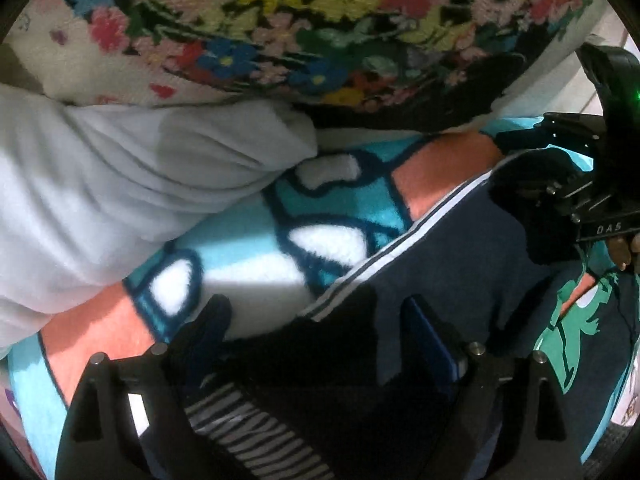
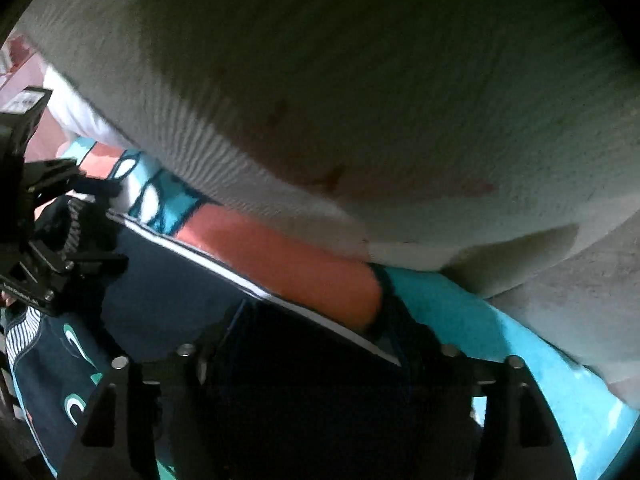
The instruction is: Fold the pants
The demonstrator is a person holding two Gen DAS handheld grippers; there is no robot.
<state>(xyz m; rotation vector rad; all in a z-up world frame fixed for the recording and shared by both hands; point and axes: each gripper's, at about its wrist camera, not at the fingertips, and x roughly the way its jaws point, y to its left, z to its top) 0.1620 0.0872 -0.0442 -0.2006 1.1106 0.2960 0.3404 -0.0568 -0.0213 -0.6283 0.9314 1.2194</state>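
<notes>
Dark navy pants (image 1: pixel 452 248) with white side stripes lie on a turquoise, orange and white blanket (image 1: pixel 248 248). My left gripper (image 1: pixel 316 320) stands open around the pants' edge, a striped waistband (image 1: pixel 256 432) below it. The right gripper (image 1: pixel 532 184) shows at the right of the left wrist view, down on the pants. In the right wrist view the pants (image 2: pixel 180 280) run between the fingers of my right gripper (image 2: pixel 320 320), jaws apart around the fabric. The left gripper (image 2: pixel 80 216) shows at the left, on the pants.
A floral cushion (image 1: pixel 320 20) and a white pillow (image 1: pixel 120 184) lie beyond the blanket. A large cream knitted cushion (image 2: pixel 360 100) looms close over the right gripper. The blanket (image 2: pixel 520 340) continues to the right.
</notes>
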